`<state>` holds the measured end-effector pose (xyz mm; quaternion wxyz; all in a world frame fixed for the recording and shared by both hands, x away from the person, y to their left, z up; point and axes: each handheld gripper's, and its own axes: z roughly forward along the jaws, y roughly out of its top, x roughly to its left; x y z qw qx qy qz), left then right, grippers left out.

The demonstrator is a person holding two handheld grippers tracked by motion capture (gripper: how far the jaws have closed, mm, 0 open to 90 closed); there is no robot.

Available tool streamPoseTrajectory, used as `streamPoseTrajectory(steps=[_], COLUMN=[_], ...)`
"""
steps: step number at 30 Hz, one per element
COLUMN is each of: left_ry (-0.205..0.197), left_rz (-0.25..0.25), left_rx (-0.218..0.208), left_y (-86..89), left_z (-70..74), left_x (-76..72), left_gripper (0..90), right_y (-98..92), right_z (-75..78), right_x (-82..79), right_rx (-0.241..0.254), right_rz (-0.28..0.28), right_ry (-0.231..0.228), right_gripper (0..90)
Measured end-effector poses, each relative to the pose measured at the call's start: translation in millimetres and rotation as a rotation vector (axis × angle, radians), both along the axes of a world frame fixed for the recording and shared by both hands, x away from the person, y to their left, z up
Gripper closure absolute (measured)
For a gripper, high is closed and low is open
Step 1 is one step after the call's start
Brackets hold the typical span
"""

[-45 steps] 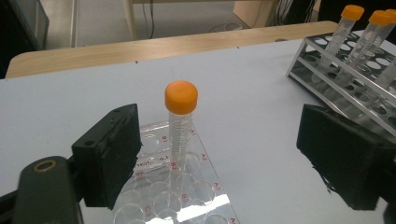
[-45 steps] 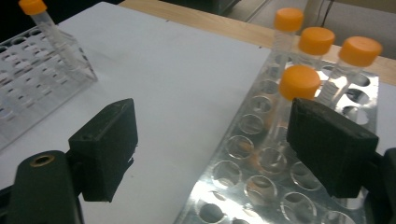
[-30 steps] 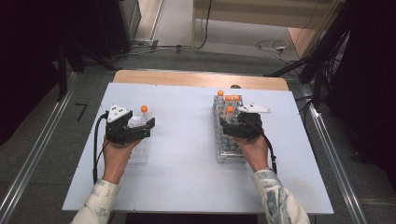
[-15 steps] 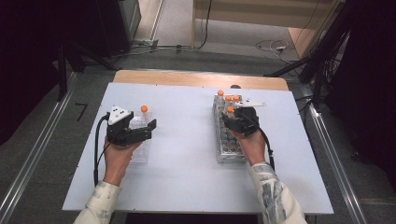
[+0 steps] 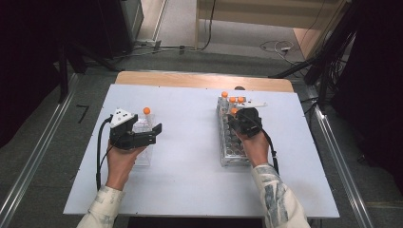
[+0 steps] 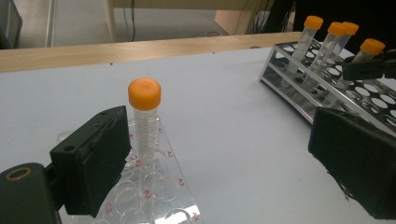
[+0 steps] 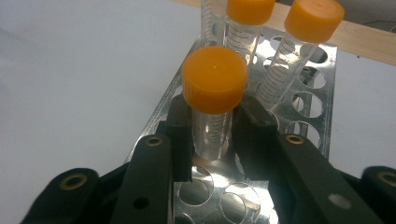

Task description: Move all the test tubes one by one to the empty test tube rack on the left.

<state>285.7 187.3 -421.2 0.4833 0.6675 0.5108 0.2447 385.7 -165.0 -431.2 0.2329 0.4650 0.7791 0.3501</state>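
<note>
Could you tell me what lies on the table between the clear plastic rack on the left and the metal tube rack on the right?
Nothing: the high view shows bare white tabletop between the clear rack and the metal rack.

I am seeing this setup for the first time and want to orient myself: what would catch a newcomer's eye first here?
The bright orange caps stand out: several capped tubes cluster at the far end of the metal rack on the table's right. The right tool has just been closing and now clamps one orange-capped tube there. On the left, a lone capped tube stands in a clear plastic rack between the open left tool's jaws.
</note>
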Motion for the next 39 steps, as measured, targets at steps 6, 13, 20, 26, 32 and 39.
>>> streamPoseTrajectory(steps=[6, 13, 20, 26, 32, 39], left_ry=[0.005, 0.005, 0.009, 0.013, 0.012, 0.009], left_rz=[0.008, 0.019, 0.025, 0.024, 0.019, 0.019], left_rx=[0.012, 0.013, 0.002, 0.011, 0.017, 0.016], left_y=[0.6, 2.3, 4.0, 4.1, 3.9, 5.3], left_z=[-1.6, -1.8, -1.3, -1.6, -1.9, -1.1], left_x=[-1.8, -2.1, -2.5, -3.1, -3.9, -5.7], left_gripper=[6.2, 6.4, 6.5, 6.5, 6.5, 6.5], right_y=[-2.3, -3.5, -3.7, -6.5, -9.7, -10.2], right_z=[0.7, 2.7, 8.8, 21.5, 35.2, 46.2], right_x=[-1.8, -4.1, -6.5, -10.3, -14.0, -18.6], right_rx=[0.019, 0.03, 0.037, 0.058, 0.084, 0.097], right_rz=[-0.004, -0.003, -0.005, -0.002, 0.001, 0.013], right_ry=[-0.02, -0.047, -0.076, -0.106, -0.133, -0.15], right_gripper=[71.0, 71.2, 71.2, 71.5, 71.7, 71.7])
